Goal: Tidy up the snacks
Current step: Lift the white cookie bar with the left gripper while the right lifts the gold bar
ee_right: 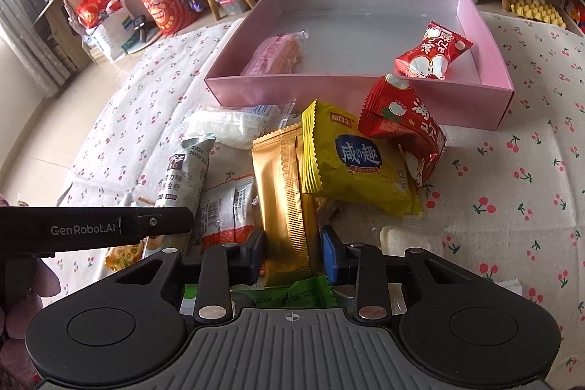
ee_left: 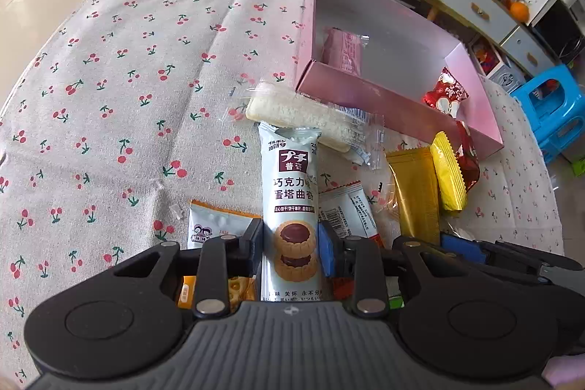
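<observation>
On the cherry cloth (ee_left: 128, 79), just before the pink box (ee_right: 358, 105): loose snack pile, both tongs down in it.
Left tongs (ee_left: 290, 243): pinching the grey cookie tube (ee_left: 290, 192) low on its length; most of the tube sticks out fwd.
Right tongs (ee_right: 292, 243): pinching the gold pack (ee_right: 283, 192) at its near end.
Box: already holds a pink bar (ee_right: 276, 55) and a red candy pack (ee_right: 431, 55); rest of the floor bare.
Risk 1: yellow pack (ee_right: 358, 167) leans on the gold one, so lifting prob. drags or tips it.
Risk 2: the tube is held off-centre and may swing or slip.
Risk 3: the two tongs sit close, could bump on the way to the box.
Risk 4: red pack (ee_right: 406, 134) rests against the box wall and may get knocked.
</observation>
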`<action>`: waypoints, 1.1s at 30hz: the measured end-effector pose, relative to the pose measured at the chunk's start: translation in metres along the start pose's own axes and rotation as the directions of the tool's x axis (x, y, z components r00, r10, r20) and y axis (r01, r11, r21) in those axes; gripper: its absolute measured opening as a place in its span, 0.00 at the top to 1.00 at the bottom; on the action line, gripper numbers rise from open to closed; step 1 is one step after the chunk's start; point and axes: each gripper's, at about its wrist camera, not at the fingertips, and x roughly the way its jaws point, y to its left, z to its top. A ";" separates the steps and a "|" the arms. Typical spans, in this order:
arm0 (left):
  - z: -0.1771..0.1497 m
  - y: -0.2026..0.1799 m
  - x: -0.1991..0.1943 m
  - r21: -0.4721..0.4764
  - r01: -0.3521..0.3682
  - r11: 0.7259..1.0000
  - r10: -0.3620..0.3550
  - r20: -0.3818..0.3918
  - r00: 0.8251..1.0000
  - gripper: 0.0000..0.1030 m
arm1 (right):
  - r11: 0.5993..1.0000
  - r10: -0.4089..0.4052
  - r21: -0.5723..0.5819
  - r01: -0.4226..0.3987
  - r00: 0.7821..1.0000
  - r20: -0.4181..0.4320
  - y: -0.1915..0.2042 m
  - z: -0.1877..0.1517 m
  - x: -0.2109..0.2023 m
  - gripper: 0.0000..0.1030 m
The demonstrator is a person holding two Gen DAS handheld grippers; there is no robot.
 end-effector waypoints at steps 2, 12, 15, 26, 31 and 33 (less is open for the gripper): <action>0.001 0.001 -0.002 -0.007 0.000 1.000 0.000 0.002 1.000 0.72 | 1.000 0.017 0.018 -0.017 1.000 -0.004 -0.002 0.002 -0.001 0.71; 0.007 0.004 -0.014 -0.019 0.002 1.000 -0.001 0.041 0.999 0.72 | 0.990 0.120 0.068 -0.121 0.993 0.023 -0.004 0.013 -0.017 0.72; 0.010 0.004 -0.018 -0.020 0.003 1.000 -0.002 0.058 0.998 0.72 | 0.984 0.151 0.088 -0.153 0.988 0.034 -0.006 0.017 -0.021 0.72; 0.025 0.003 -0.031 -0.048 0.040 0.998 -0.034 0.116 0.993 0.73 | 0.947 0.238 0.191 -0.258 0.964 0.121 -0.027 0.040 -0.044 0.72; 0.033 0.000 -0.033 -0.065 0.062 0.996 -0.053 0.140 0.989 0.73 | 0.926 0.226 0.262 -0.272 0.955 0.192 -0.055 0.054 -0.057 0.72; 0.036 -0.002 -0.031 -0.070 0.069 0.995 -0.058 0.148 0.987 0.73 | 0.917 0.212 0.294 -0.270 0.953 0.216 -0.068 0.058 -0.060 0.72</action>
